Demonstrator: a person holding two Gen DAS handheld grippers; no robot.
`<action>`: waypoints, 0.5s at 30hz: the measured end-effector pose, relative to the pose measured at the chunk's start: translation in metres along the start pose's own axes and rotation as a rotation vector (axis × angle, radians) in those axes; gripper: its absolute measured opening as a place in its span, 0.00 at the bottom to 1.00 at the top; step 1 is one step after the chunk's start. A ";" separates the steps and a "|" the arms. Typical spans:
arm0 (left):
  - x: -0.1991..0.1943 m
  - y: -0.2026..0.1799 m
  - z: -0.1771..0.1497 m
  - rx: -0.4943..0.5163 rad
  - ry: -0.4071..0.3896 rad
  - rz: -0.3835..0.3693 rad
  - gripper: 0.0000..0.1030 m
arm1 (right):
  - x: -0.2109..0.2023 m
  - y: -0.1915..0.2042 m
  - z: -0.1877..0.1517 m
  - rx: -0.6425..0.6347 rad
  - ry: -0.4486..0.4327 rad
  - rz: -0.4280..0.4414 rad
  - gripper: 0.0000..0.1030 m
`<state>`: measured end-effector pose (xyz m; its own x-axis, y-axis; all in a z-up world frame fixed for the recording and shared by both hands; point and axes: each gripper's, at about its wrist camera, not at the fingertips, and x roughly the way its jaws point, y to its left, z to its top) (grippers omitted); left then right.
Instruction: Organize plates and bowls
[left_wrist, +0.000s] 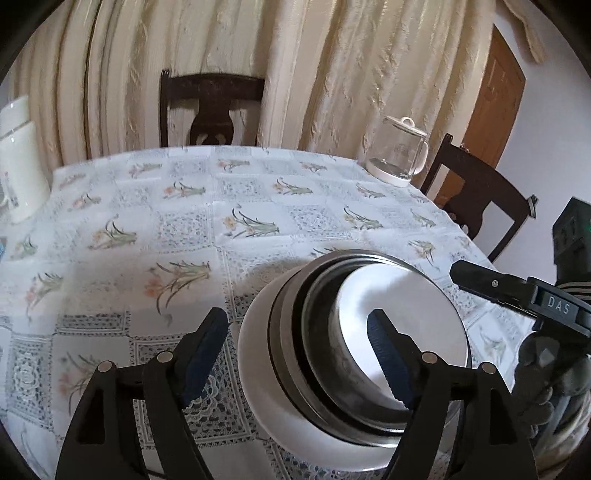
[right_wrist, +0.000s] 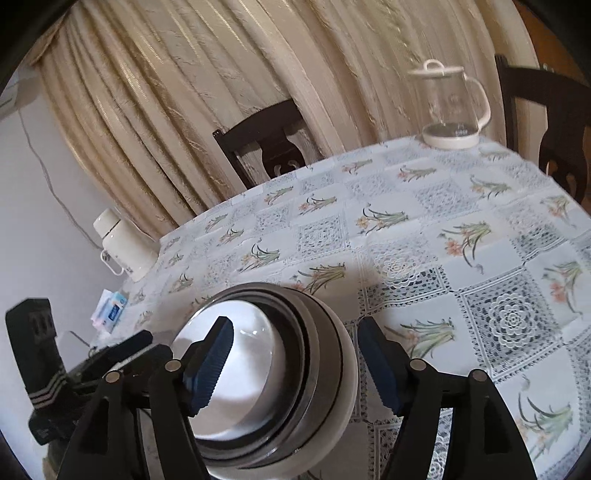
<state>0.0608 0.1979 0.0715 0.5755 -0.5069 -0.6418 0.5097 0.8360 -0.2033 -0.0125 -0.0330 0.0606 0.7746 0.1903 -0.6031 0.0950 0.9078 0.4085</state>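
In the lower middle of both wrist views, a nested stack of round bowls (left_wrist: 354, 354), white ceramic outermost with grey metal rims inside it, is straddled from opposite sides by the left hand-held gripper (left_wrist: 299, 354) and the right hand-held gripper (right_wrist: 295, 365). Each is spread wide, one blue ribbed pad inside the bowl and one outside the wall, and nothing appears to be clamped yet. Whether the stack rests on the counter (left_wrist: 258, 206), covered by a floral lace-patterned cloth, cannot be told. If only one side were closed on, the stack could tip and the inner bowls slide apart; smooth glazed walls may slip between the pads. Farther off, the clear glass kettle with white lid (left_wrist: 400, 151) and the white jug (left_wrist: 18, 158) stand well apart and seem safe.
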 end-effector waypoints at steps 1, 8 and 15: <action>-0.002 -0.001 -0.001 0.007 -0.006 0.007 0.76 | -0.002 0.001 -0.002 -0.007 -0.006 -0.006 0.72; -0.019 -0.009 -0.008 0.047 -0.075 0.085 0.84 | -0.014 0.004 -0.013 -0.013 -0.033 -0.018 0.78; -0.035 -0.020 -0.016 0.097 -0.129 0.153 0.92 | -0.028 0.015 -0.025 -0.059 -0.071 -0.039 0.83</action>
<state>0.0200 0.2024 0.0864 0.7247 -0.4040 -0.5582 0.4659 0.8841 -0.0349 -0.0485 -0.0148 0.0663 0.8138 0.1295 -0.5666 0.0901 0.9349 0.3432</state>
